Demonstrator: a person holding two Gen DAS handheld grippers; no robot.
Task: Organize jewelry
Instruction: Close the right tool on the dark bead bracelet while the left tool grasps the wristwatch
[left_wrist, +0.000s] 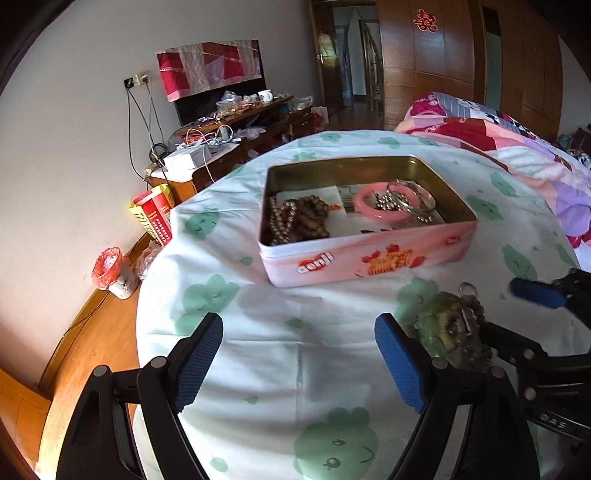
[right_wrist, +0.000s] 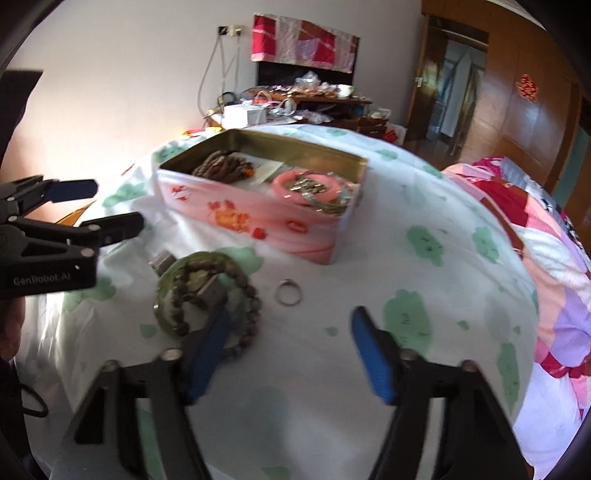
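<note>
A pink tin box (left_wrist: 362, 258) stands open on the cloth-covered round table (left_wrist: 266, 354). It holds brown bead strands (left_wrist: 299, 218), a pink bangle (left_wrist: 364, 208) and silver pieces (left_wrist: 410, 199). In front of it lie a green bangle (right_wrist: 168, 299) tangled with a brown bead bracelet (right_wrist: 255, 306), and a silver ring (right_wrist: 290, 293) on its own. My right gripper (right_wrist: 291, 354) is open just short of them, with its left pad (right_wrist: 210, 350) over the bracelet's near edge and nothing between the pads. My left gripper (left_wrist: 299, 362) is open over bare cloth, left of the bangle (left_wrist: 439, 325).
A bed with a patchwork quilt (left_wrist: 517, 147) borders the table on the right. A cluttered wooden sideboard (left_wrist: 236, 129) stands against the far wall. Past the table's left edge, on the wooden floor, sit a small bin (left_wrist: 110, 269) and a red-yellow carton (left_wrist: 155, 214).
</note>
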